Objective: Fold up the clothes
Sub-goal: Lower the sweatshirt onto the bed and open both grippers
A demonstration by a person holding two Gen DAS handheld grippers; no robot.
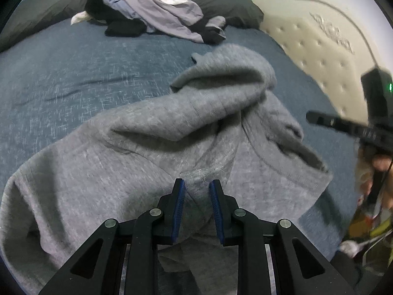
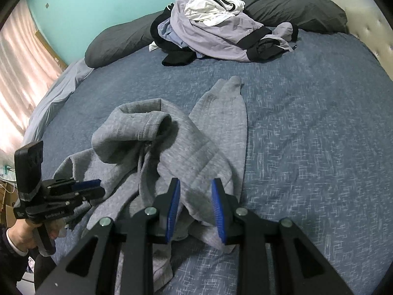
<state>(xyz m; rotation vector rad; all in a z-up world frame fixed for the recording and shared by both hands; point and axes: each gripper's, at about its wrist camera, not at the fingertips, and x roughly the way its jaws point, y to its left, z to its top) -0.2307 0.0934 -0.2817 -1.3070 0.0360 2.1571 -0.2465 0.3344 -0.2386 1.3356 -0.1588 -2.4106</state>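
A grey hoodie (image 1: 152, 147) lies crumpled on the blue bedspread (image 1: 73, 73). Its hood (image 2: 137, 127) is bunched up and one sleeve (image 2: 226, 103) stretches away across the bed. My left gripper (image 1: 197, 184) has its blue pads close together, with a ridge of the hoodie's fabric pinched between them. In the right wrist view my right gripper (image 2: 195, 184) likewise holds a fold of the hoodie near its lower edge. The left gripper (image 2: 98, 186) shows at the far left, at the hoodie's other side, with a hand (image 2: 17, 236) on its handle. The right gripper (image 1: 316, 120) shows at the right edge of the left wrist view.
A pile of lilac, black and white clothes (image 2: 221, 29) sits at the far end of the bed against dark grey pillows (image 2: 294, 7). A cream tufted headboard (image 1: 319, 49) runs along the right side. A curtain (image 2: 22, 73) and teal wall (image 2: 110, 5) lie to the left.
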